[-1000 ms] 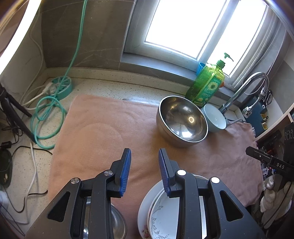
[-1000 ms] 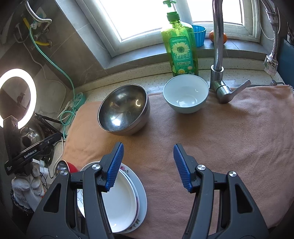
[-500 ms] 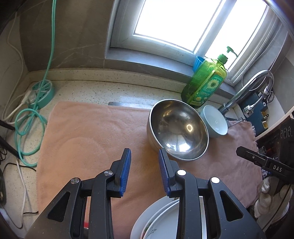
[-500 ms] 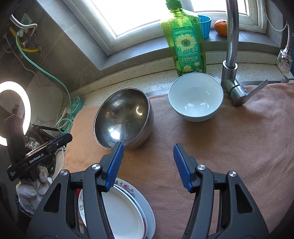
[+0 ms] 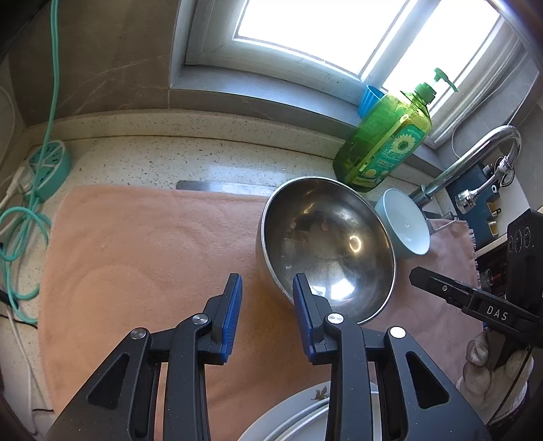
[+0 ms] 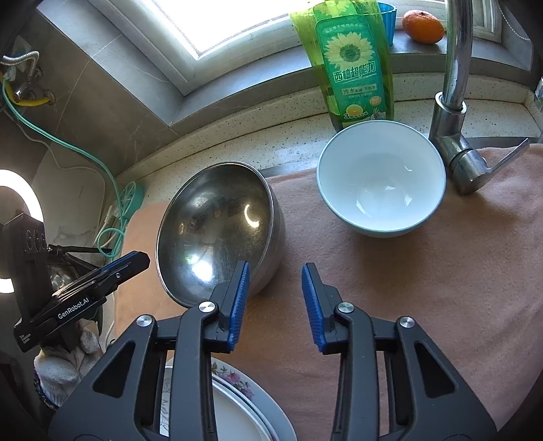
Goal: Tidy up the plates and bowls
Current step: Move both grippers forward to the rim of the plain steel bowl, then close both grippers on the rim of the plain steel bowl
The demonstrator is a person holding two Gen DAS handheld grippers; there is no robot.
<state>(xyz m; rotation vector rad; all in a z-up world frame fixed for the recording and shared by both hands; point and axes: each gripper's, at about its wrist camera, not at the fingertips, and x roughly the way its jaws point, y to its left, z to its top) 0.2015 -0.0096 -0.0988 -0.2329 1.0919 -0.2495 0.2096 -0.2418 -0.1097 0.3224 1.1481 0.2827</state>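
A large steel bowl point(image 5: 325, 241) sits tilted on a pink towel point(image 5: 142, 257); it also shows in the right wrist view point(image 6: 217, 227). A pale blue bowl point(image 6: 380, 183) stands to its right, next to the tap; it also shows in the left wrist view point(image 5: 405, 222). Stacked flowered plates point(image 6: 244, 403) lie at the near edge, also low in the left wrist view point(image 5: 298, 414). My left gripper point(image 5: 266, 298) is open and empty, its right finger at the steel bowl's near rim. My right gripper point(image 6: 275, 288) is open and empty, just right of the steel bowl.
A green dish soap bottle point(image 6: 353, 64) stands behind the bowls. A chrome tap point(image 6: 454, 112) rises at the right. A blue cup point(image 5: 371, 98) and an orange point(image 6: 422, 25) sit on the sill. A teal cable and socket point(image 5: 44, 166) lie at the left.
Both grippers have moved forward toward the bowls. The steel bowl now sits right at both sets of fingers, and the plates have slid lower in view. Both stay open.
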